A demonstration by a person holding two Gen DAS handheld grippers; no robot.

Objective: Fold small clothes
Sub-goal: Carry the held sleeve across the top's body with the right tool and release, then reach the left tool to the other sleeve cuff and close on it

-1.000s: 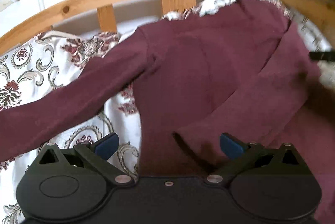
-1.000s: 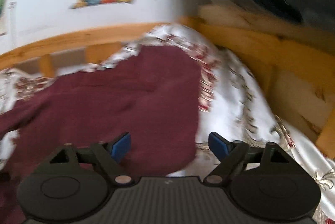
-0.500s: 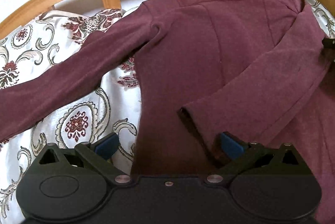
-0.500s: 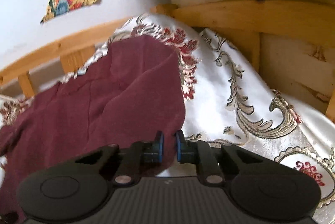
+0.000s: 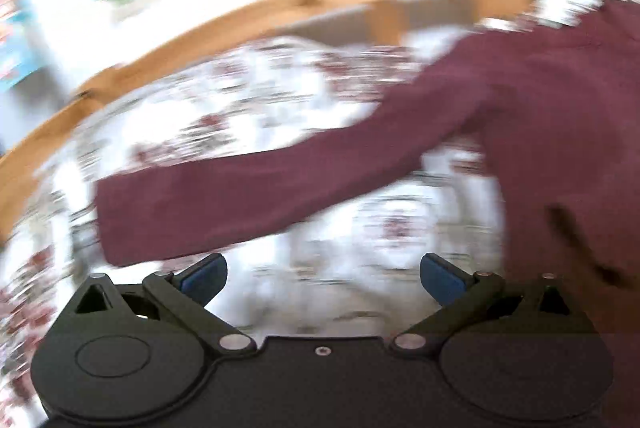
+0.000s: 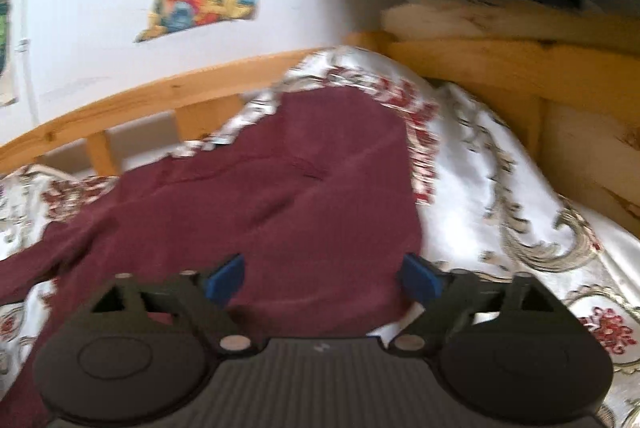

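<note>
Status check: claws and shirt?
Left claw open, empty. Right claw open over shirt. Left sleeve still spread on bedspread. Nothing blocking.

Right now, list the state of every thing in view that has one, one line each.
maroon top: lying on the bedspread, partly folded.
left sleeve: stretched out flat, not folded in.
left gripper: open, empty, above the bedspread.
right gripper: open, over the top's edge, gripping nothing.
bedspread: spread over the bed, rumpled.
</note>
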